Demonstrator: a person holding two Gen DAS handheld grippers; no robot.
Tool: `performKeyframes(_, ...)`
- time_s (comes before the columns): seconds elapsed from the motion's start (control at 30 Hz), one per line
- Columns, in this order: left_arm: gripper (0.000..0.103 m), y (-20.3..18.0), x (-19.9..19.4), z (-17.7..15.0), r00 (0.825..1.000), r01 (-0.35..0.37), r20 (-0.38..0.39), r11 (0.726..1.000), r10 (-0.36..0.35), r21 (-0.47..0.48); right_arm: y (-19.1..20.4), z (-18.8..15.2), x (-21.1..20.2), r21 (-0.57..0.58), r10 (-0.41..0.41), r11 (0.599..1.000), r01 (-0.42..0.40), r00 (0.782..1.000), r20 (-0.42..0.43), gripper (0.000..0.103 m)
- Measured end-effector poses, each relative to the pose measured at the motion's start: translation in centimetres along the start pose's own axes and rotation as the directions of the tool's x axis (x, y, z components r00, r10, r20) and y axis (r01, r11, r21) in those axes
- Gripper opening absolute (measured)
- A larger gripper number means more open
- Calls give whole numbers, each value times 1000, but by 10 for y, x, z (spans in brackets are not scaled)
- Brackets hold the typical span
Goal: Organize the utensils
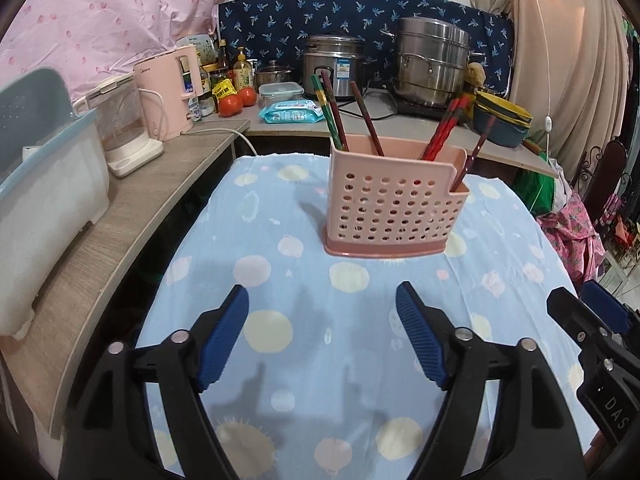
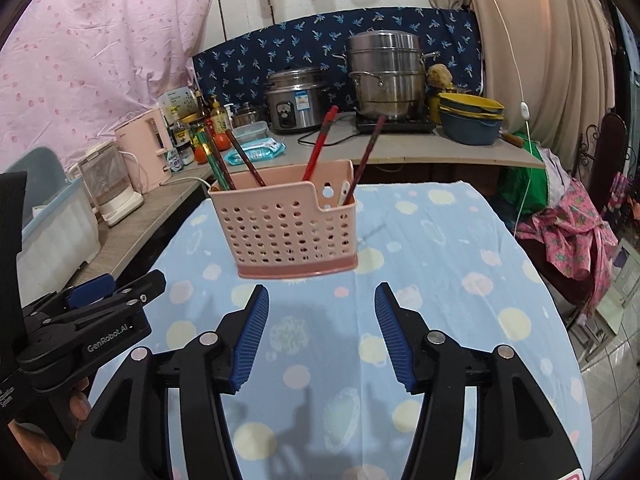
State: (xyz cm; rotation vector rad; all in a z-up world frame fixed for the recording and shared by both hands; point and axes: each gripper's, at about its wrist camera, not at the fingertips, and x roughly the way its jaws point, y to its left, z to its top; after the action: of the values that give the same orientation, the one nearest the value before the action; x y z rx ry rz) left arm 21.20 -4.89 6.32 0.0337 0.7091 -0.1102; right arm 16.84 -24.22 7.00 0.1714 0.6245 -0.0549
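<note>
Chopsticks are standing in the light, stiff plastic caddy at frame centre; slim and slippery, best pinched mid-shaft. Left gripper and right gripper are hovering wide open, empty

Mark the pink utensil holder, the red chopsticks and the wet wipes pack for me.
pink utensil holder [image 1: 394,210]: left wrist view, perforated front wall.
red chopsticks [image 1: 442,136]: left wrist view, shafts above the holder's rim.
wet wipes pack [image 1: 290,113]: left wrist view, top face, on the counter behind.

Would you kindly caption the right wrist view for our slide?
Open right gripper faces pink utensil holder of chopsticks on the blue tablecloth.
</note>
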Motion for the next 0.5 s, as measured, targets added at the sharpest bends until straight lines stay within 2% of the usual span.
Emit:
performKeyframes(0.13,88,-4,-6,-9,1000,-24,9,1000,24,16,-4,-10,-4,8,-6,1000,6,1000,-15,61)
performKeyframes(0.33,91,-6,-12,-19,1000,-26,-2,999,27,21,-6,-22,-10,-15,-54,998,54,998,-17,67)
performKeyframes(0.5,92,-6,-11,-26,999,-27,-18,999,27,21,-15,-30,-12,6,-55,998,55,998,-30,73)
